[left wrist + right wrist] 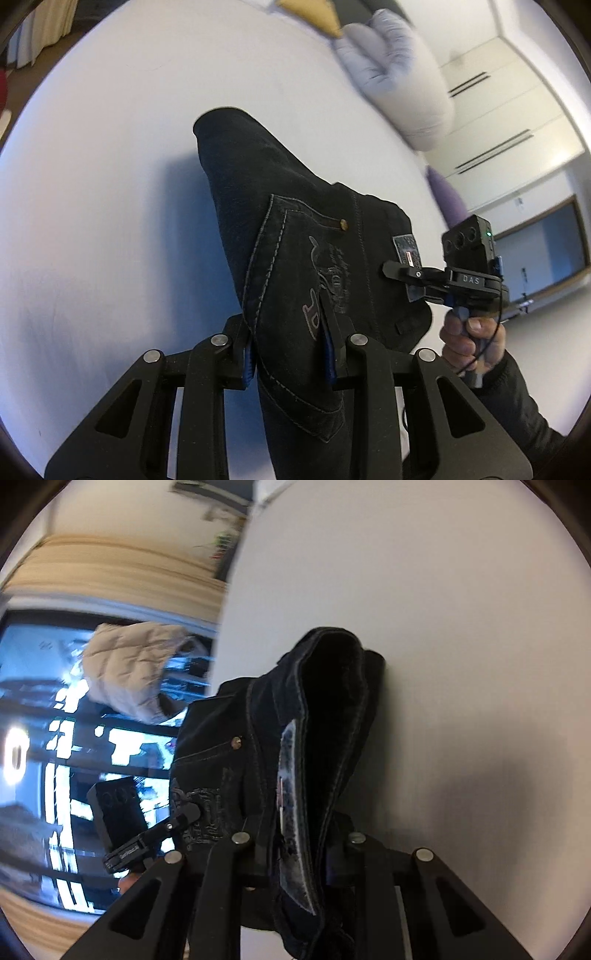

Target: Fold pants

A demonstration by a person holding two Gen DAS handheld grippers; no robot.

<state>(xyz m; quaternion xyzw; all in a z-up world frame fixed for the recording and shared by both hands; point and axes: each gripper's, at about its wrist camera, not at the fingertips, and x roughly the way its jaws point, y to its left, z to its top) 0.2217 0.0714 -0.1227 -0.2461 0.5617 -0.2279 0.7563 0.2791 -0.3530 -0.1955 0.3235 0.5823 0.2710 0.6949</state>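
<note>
Dark denim pants (295,236) hang lifted above a white bed (110,221). My left gripper (290,350) is shut on the pants at the back pocket with the embroidered design. My right gripper (397,273) shows at the right in the left wrist view, shut on the waistband by the leather patch. In the right wrist view the pants (325,720) are bunched between the shut fingers of my right gripper (299,849), waistband edge upward. The left gripper (184,819) shows at lower left, clamped on the pocket.
A grey-white puffy jacket (402,81) and a purple item (447,195) lie at the bed's far edge. A beige puffy jacket (129,668) shows against a window. White wardrobe doors (517,122) stand beyond the bed.
</note>
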